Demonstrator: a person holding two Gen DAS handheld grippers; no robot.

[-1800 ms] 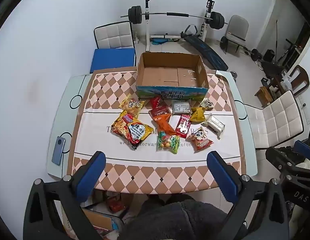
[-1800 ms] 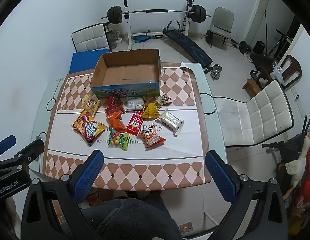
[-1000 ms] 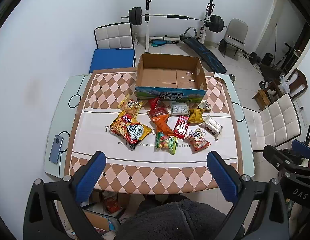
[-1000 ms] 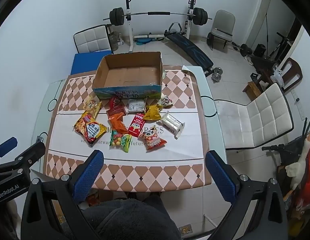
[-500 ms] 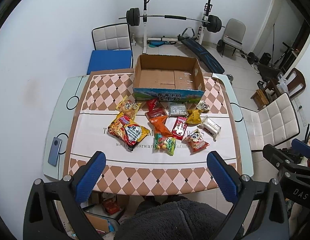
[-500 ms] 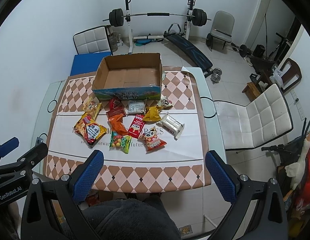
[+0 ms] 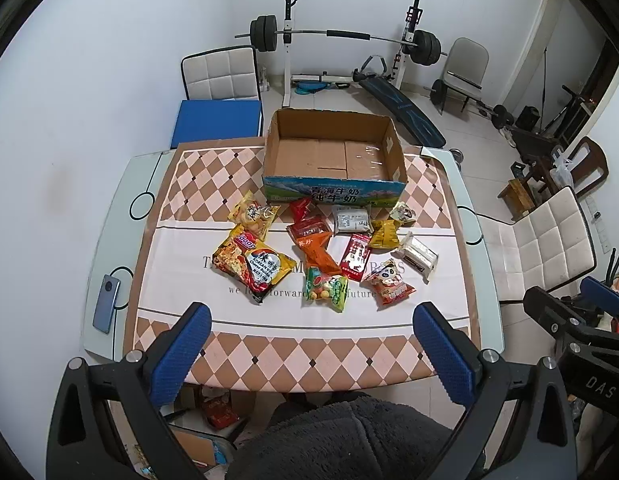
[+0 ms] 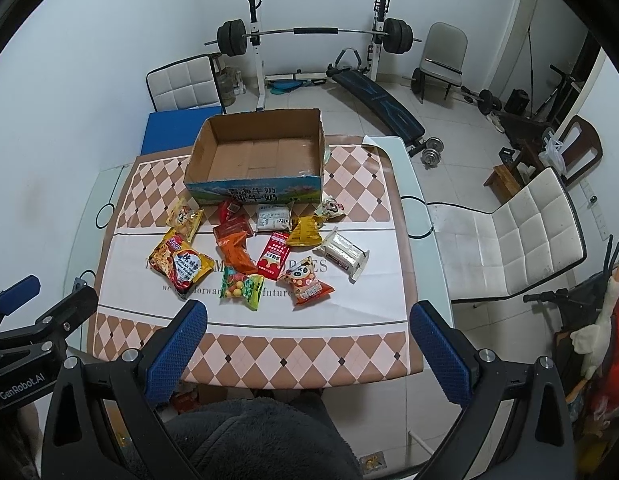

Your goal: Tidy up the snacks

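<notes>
Your glass table [image 7: 479, 280] carries a diamond-print cloth [image 7: 213, 176], an open cardboard box [image 7: 334, 151] at its far side, glossy crinkled snacks [image 7: 317, 248] just before it, and what looks like a phone [image 7: 106, 303]. Left gripper [image 7: 309, 350] and right gripper [image 8: 307, 350] hover wide, empty.

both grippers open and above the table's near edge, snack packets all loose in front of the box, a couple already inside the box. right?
Not quite: the cardboard box is empty. The left wrist view looks straight down onto its bare floor, and the right wrist view agrees. The rest holds: the left gripper and right gripper both have their jaws wide apart, and the snack packets lie loose on the table in front of the box.
</notes>
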